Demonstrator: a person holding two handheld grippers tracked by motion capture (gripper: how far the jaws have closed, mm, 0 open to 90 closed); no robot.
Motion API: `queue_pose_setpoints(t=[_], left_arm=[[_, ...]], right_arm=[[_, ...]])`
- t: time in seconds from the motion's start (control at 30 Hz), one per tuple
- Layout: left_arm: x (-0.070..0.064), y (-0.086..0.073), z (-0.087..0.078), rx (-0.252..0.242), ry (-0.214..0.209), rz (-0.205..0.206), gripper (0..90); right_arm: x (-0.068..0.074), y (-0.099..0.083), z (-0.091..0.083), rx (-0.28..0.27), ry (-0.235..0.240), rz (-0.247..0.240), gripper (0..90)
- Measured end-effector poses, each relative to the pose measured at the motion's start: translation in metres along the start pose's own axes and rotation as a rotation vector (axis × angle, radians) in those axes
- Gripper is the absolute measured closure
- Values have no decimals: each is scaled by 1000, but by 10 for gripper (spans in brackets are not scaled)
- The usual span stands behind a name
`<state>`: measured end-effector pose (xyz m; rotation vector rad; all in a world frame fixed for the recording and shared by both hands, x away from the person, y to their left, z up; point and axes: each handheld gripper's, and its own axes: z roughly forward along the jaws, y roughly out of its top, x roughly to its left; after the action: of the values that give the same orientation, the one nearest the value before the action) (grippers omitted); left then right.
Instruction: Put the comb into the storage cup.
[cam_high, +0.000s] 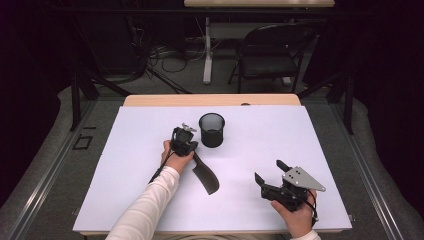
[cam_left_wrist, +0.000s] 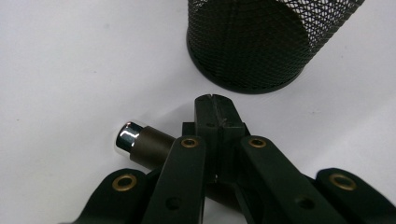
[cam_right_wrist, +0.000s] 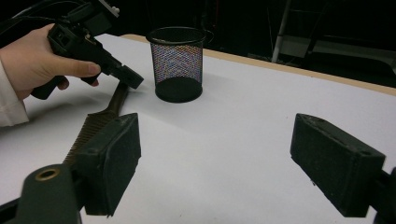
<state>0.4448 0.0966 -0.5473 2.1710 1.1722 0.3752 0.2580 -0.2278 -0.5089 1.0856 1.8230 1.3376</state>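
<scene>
Left gripper clamped on the brush handle beside the mesh cup.

The brush (cam_high: 205, 176) lies flat on the white surface (cam_high: 125, 165), its handle end (cam_left_wrist: 140, 142) pointing toward the cup (cam_high: 212, 130) and its bristled head toward the person. It looks light and stiff, a dark handle with a shiny metal cap; that smooth round handle may turn or slip between the jaws, so the hold just behind the cap, where the left gripper (cam_high: 183, 141) is now clenched on it, seems a sound place. The bristle rows (cam_right_wrist: 86, 130) would give under pressure and suit gripping less. The cup stands upright just beyond the handle, apart from it, and looks empty. The right gripper (cam_high: 272, 176) rests well apart near the surface's front edge, jaws spread wide and holding nothing.
</scene>
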Motion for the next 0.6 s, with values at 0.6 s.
queue_pose_setpoints(t=[0.6], left_arm=[[14, -16, -11, 10, -16, 16, 900]], right_arm=[[1, -1, 0, 8, 1, 5, 159]])
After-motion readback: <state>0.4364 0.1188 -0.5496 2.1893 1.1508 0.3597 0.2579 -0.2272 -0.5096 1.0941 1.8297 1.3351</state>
